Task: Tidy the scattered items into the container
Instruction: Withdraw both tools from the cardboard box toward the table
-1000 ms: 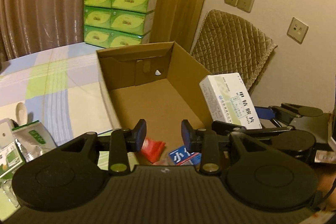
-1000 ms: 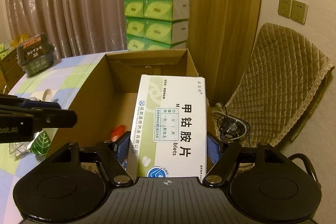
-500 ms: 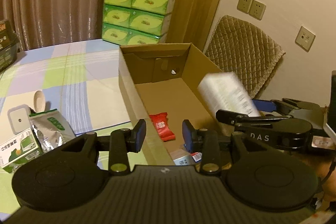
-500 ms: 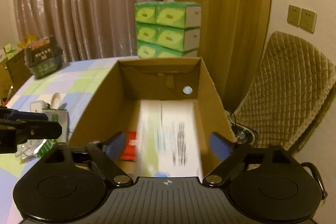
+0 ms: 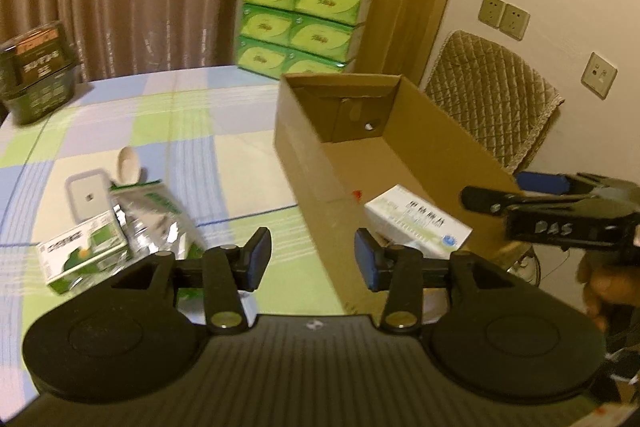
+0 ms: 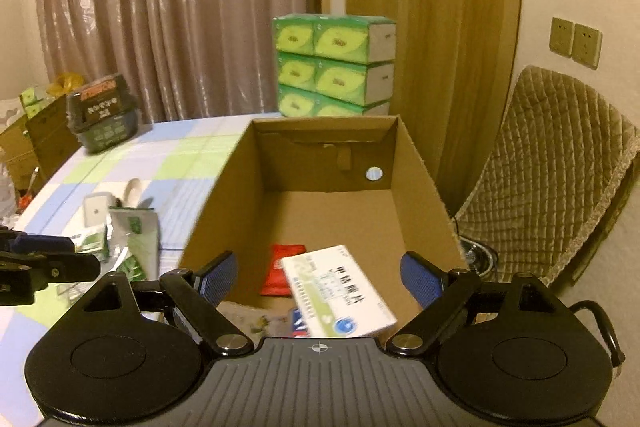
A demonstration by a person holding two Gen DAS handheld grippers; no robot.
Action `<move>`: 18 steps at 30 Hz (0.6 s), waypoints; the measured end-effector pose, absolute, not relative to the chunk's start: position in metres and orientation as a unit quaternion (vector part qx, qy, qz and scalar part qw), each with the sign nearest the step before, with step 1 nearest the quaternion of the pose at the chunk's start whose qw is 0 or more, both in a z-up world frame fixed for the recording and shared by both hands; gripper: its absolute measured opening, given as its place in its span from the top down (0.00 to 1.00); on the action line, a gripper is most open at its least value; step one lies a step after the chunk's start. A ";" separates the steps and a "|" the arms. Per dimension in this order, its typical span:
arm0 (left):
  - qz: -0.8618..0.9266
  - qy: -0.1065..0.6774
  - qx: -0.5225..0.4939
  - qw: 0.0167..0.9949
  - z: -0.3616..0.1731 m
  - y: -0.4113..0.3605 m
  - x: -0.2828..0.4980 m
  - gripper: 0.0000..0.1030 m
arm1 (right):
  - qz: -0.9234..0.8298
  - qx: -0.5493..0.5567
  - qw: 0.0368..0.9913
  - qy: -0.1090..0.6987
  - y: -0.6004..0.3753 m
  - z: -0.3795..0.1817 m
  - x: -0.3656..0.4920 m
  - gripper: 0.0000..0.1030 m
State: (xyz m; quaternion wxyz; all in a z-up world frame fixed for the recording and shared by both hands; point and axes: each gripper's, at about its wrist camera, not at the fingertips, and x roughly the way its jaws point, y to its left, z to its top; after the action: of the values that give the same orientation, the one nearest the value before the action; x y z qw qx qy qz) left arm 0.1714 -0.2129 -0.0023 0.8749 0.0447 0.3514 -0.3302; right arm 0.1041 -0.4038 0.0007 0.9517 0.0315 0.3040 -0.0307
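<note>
An open cardboard carton (image 6: 416,187) stands on the checked tablecloth. A white medicine box (image 6: 340,291) lies flat inside it, partly over a red packet (image 6: 280,271). My right gripper (image 6: 320,274) hovers above the carton's near end, open, with its pads clear of the box. My left gripper (image 5: 312,257) is just left of the carton's (image 5: 320,155) side wall; its jaws are opening with nothing between them. On the cloth to its left lie a silver-green pouch (image 5: 156,223), a green-and-white small box (image 5: 84,251) and a white lidded container (image 5: 86,195).
A stack of green tissue boxes (image 5: 300,23) stands behind the carton. A chair with a quilted cover (image 5: 492,99) is at the right by the wall. A dark basket (image 5: 36,75) sits at the table's far left. A pale spoon (image 5: 130,163) lies near the container.
The white medicine box left the right gripper's jaws and dropped into the carton as they spread. The left gripper moved left, from over the carton to beside it, and its jaws widened.
</note>
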 end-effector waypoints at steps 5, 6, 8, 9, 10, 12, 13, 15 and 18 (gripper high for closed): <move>-0.310 0.355 0.040 0.881 -0.003 -0.182 0.162 0.51 | -0.015 0.038 0.952 0.304 -0.379 0.009 0.089 0.16; -0.306 0.355 0.040 0.883 -0.003 -0.176 0.160 0.51 | -0.013 0.038 0.952 0.304 -0.374 0.010 0.086 0.16; -0.298 0.356 0.038 0.885 -0.003 -0.164 0.156 0.49 | -0.003 0.036 0.951 0.306 -0.363 0.012 0.082 0.15; -0.294 0.357 0.036 0.886 -0.003 -0.158 0.155 0.46 | 0.003 0.034 0.951 0.307 -0.357 0.013 0.080 0.15; -0.290 0.357 0.034 0.887 -0.003 -0.152 0.152 0.43 | 0.009 0.031 0.951 0.308 -0.351 0.014 0.078 0.14; -0.280 0.355 0.032 0.891 -0.003 -0.138 0.148 0.38 | 0.019 0.025 0.951 0.307 -0.339 0.017 0.075 0.12; -0.275 0.355 0.032 0.893 -0.002 -0.133 0.146 0.35 | 0.024 0.023 0.952 0.305 -0.333 0.018 0.073 0.10; -0.266 0.356 0.034 0.895 -0.001 -0.121 0.143 0.32 | 0.034 0.021 0.952 0.303 -0.322 0.021 0.069 0.07; -0.255 0.355 0.030 0.899 0.000 -0.104 0.138 0.21 | 0.049 0.014 0.952 0.302 -0.305 0.022 0.066 0.02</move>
State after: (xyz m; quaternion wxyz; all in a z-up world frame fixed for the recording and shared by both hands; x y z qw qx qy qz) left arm 0.1377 -0.1038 -0.0001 0.8989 0.0301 0.3553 -0.2545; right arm 0.0659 -0.3046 0.0218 0.9518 0.0136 0.3023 0.0494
